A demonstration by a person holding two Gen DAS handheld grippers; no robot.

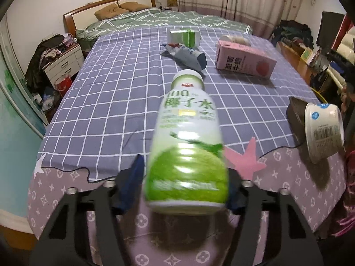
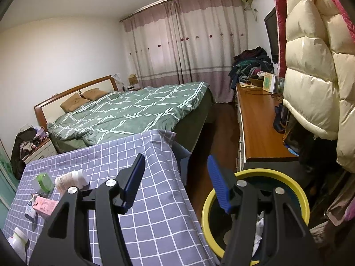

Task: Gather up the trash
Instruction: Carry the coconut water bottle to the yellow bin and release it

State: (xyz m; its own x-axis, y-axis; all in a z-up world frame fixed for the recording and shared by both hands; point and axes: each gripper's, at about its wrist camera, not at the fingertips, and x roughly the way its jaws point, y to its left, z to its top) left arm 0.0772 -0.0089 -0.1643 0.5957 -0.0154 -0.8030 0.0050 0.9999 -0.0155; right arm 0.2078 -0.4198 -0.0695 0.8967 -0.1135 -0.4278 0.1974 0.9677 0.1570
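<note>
Coconut-water bottle (image 1: pixel 188 146) was clamped near its base by the left gripper (image 1: pixel 185 186), neck pointing ahead above the table (image 1: pixel 106 102); so low a hold risked tipping out. Right gripper (image 2: pixel 175 181) stood wide, empty. Only its view showed the yellow-rimmed bin (image 2: pixel 297 190) just beneath its right finger.

White-green bottle (image 1: pixel 186 141); pink carton (image 1: pixel 244 62); white cup (image 1: pixel 324 133), blue logo; desk (image 1: pixel 106 102) cloth purple-blue with white grid, mauve patterned edge; yellow-rimmed bin (image 2: pixel 255 212); green-white plaid bed (image 2: pixel 133 115).
</note>
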